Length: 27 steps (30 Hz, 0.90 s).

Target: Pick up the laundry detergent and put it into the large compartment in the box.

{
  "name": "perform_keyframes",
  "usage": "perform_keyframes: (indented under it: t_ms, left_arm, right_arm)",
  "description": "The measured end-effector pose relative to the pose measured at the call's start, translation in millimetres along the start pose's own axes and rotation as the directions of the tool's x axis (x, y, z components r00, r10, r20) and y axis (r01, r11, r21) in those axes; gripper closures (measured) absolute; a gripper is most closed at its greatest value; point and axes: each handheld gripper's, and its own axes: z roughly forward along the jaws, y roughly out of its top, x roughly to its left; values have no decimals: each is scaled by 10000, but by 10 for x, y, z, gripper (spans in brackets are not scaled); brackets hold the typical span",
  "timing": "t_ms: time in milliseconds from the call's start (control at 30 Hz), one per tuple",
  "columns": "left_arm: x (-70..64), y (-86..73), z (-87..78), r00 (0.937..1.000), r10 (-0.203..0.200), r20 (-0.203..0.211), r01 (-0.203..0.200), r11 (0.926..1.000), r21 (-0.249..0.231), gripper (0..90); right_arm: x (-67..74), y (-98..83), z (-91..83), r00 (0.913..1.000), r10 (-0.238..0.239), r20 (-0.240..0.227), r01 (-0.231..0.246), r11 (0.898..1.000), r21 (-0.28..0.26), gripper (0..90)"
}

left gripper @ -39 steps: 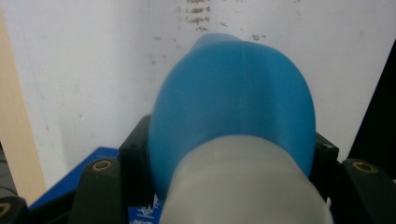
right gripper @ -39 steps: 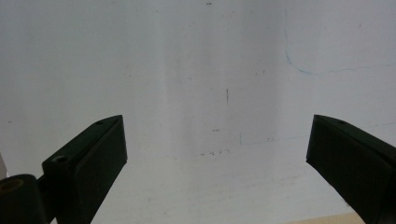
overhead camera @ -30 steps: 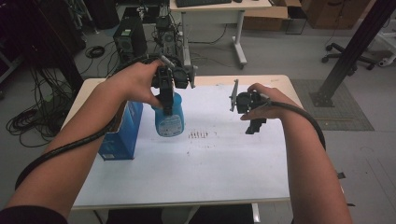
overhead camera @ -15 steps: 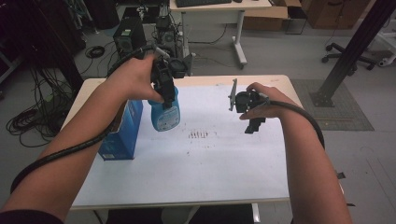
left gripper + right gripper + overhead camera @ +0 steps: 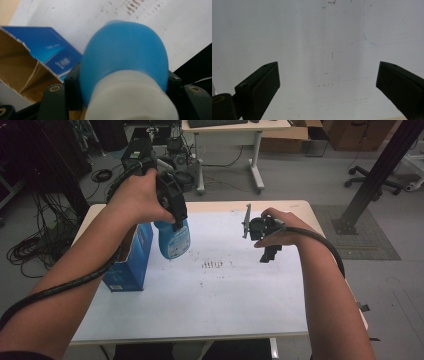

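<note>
- Bottle [image 5: 173, 237]: a blue one with a white neck, it hangs left of centre in the high view, clamped in the left gripper [image 5: 172, 205] and clear of the table [image 5: 210, 320].
- Change since a second ago: the bottle then sat lower, close to the white tabletop beside the box [image 5: 131, 265]; now it sits higher in the frame, with its base above the box's top edge. I judge this a lift under way, the bottle taken up from beside the box, with nowhere to set it down yet plain.
- Left gripper, seen in its own view: the jaws press on either side of the bottle just below the white neck, and the blue body [image 5: 125, 55] bulges out beyond them. The grip looks firm and unchanged.
- Right gripper [image 5: 267, 251]: right of centre in the high view, in the same place as before. In its own view the two black jaws stand wide apart with nothing between them, over bare white tabletop [image 5: 317, 37].
- Box: blue carton with a torn brown flap, lower left in the left gripper view [image 5: 30, 62]. It carries a white label panel and small white lettering, too blurred to read.
- Bottle label: a pale panel on its front in the high view; no word can be made out.
- Tabletop: a short row of dark marks [image 5: 212, 265] at centre, not writing I can read.
</note>
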Motion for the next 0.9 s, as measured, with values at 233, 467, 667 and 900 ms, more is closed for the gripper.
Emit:
perform_keyframes:
  t_ms: [233,467,667,900]
  left_arm:
    - [140,-111,-200,9921,-1248,90,1250,9919,-212,377]
    - [234,-190,-358,9830,-1837,67,1838,9827,-229,377]
    - [347,-288,-506,9727,-2321,78,2323,9720,-364,377]
    - [504,-427,-659,9463,-3231,75,3230,9451,-499,377]
  right_arm:
    - [-10,1,-22,10000,-24,45,24,10000,-45,51]
    - [-8,4,-40,10000,-54,73,54,10000,-77,51]
    - [-2,31,-43,9999,-113,77,114,9999,-110,51]
    - [-2,73,-55,9998,-188,93,189,9998,-110,50]
